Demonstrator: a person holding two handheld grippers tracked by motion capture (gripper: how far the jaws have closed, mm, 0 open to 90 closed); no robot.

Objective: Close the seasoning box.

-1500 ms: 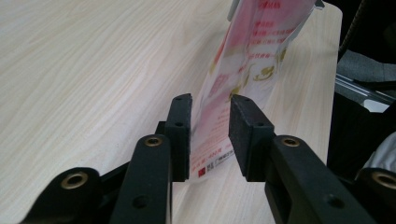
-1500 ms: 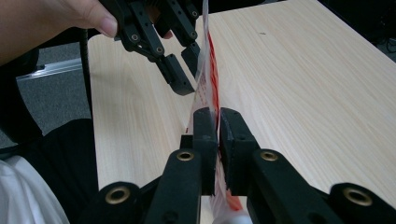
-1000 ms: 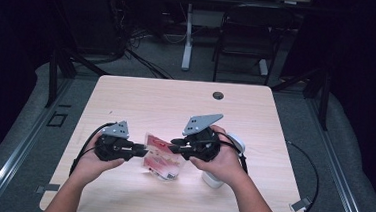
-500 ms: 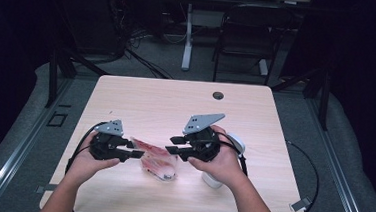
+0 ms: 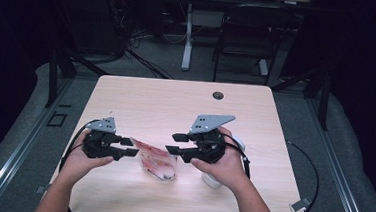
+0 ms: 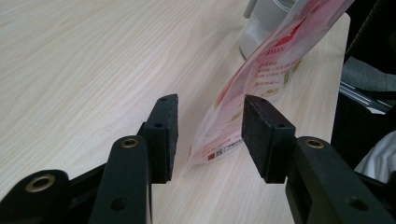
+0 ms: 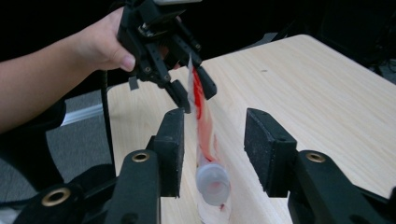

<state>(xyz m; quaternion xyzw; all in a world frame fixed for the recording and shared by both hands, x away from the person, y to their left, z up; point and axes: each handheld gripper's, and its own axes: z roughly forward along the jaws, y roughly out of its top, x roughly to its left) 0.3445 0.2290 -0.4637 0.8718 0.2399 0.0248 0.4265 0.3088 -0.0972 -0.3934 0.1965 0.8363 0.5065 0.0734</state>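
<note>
The left gripper (image 5: pixel 132 147) has its jaws parted, and in its own view the corner of a red-and-white printed plastic pouch with a white screw spout (image 6: pixel 261 79) stands in the gap between the pads without either pad clearly pressing it. Whether one pad touches the film I cannot tell. The right gripper (image 5: pixel 175 142) is likewise spread wide and holds nothing. It hovers above the table, pointing toward the left hand (image 5: pixel 79 161).

The pouch (image 5: pixel 156 160) lies between the two grippers, its long axis running from the left gripper's jaws down toward the right gripper. In the right gripper view the white spout (image 7: pixel 213 181) sits low between that gripper's pads, nearest to it, while the far end of the pouch rises to the left gripper (image 7: pixel 191 95). So the right gripper is nearer the spout and the left nearer the flat sealed end.

A grey-white cylindrical container (image 5: pixel 212 180) stands just under the right hand (image 5: pixel 224 163), close to the pouch. The pale wood-grain table (image 5: pixel 176 102) is bare toward its far edge, apart from a small dark grommet (image 5: pixel 218 95), so that looks the freest room for moving.
</note>
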